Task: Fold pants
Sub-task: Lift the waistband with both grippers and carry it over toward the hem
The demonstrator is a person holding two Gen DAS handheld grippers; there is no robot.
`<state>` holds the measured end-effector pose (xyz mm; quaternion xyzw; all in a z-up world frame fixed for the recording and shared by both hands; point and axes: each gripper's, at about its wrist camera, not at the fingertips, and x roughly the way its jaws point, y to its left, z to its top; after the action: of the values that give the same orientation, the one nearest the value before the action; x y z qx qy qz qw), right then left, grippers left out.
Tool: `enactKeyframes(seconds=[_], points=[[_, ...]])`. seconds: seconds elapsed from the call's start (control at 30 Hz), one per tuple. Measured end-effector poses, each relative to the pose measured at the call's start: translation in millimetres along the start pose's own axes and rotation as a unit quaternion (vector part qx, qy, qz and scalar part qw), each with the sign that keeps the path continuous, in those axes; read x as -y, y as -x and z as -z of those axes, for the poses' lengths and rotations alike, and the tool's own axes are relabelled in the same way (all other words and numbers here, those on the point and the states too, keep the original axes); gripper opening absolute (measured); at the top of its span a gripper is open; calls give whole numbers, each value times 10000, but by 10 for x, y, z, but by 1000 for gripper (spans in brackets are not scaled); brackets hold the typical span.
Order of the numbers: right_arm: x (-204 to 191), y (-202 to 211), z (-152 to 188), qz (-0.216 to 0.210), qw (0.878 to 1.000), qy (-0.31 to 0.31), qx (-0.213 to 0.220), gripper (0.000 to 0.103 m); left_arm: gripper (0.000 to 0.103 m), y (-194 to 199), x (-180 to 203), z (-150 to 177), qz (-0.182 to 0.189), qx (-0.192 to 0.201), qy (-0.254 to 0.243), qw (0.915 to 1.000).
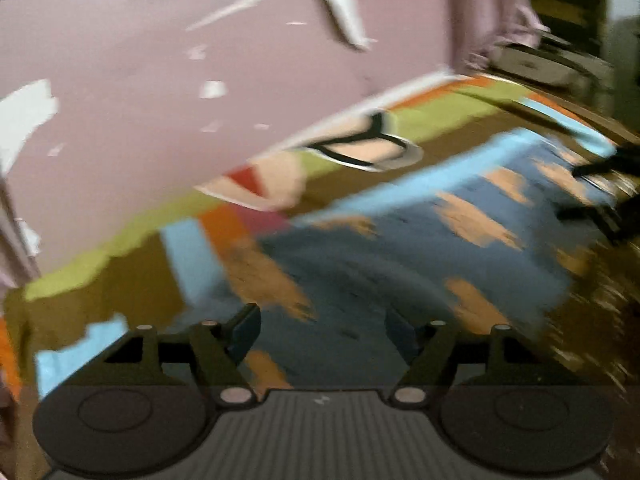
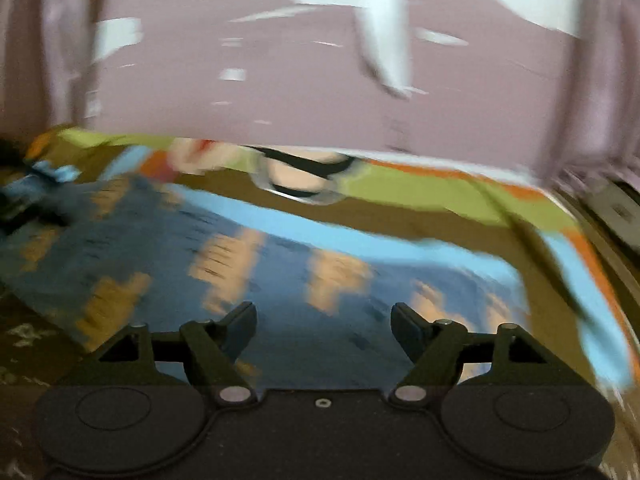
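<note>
The pants (image 1: 400, 240) (image 2: 280, 288) are dark blue with peach patches and a light blue band (image 1: 420, 172) along their far edge. They lie spread flat on a striped olive mat (image 1: 120, 280) (image 2: 460, 220). My left gripper (image 1: 322, 320) hovers over the near part of the pants, jaws wide apart with only cloth seen beyond them. My right gripper (image 2: 323, 312) is also over the near part, jaws wide apart and holding nothing. Both views are smeared by motion.
A sandal with a black strap (image 1: 368, 148) (image 2: 304, 176) and one with a red strap (image 1: 264, 184) lie at the mat's far edge, against a pink wall with peeling paint (image 1: 160, 80). Dark shelves (image 1: 560, 40) stand at the upper right. A dark blurred shape (image 1: 596, 192) crosses the pants' right end.
</note>
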<state>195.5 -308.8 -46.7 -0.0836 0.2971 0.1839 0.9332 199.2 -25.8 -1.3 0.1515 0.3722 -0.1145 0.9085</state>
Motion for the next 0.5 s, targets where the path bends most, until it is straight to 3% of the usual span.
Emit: enactKeyframes(seconds=[0.1, 0.23, 0.4, 0.5], points=[[-204, -292, -353, -726, 9968, 331, -83, 78, 76, -217, -294, -197, -160, -82, 150, 9997], [-427, -741, -773, -1564, 9866, 433, -174, 78, 75, -497, -560, -373, -82, -283, 203, 9994], [-642, -1193, -1100, -1930, 9766, 872, -382, 77, 76, -686, -681, -424, 6, -426, 315, 9986], [-718, -1366, -1178, -2008, 9724, 1074, -513, 77, 83, -749, -697, -413, 46, -431, 348, 9985]])
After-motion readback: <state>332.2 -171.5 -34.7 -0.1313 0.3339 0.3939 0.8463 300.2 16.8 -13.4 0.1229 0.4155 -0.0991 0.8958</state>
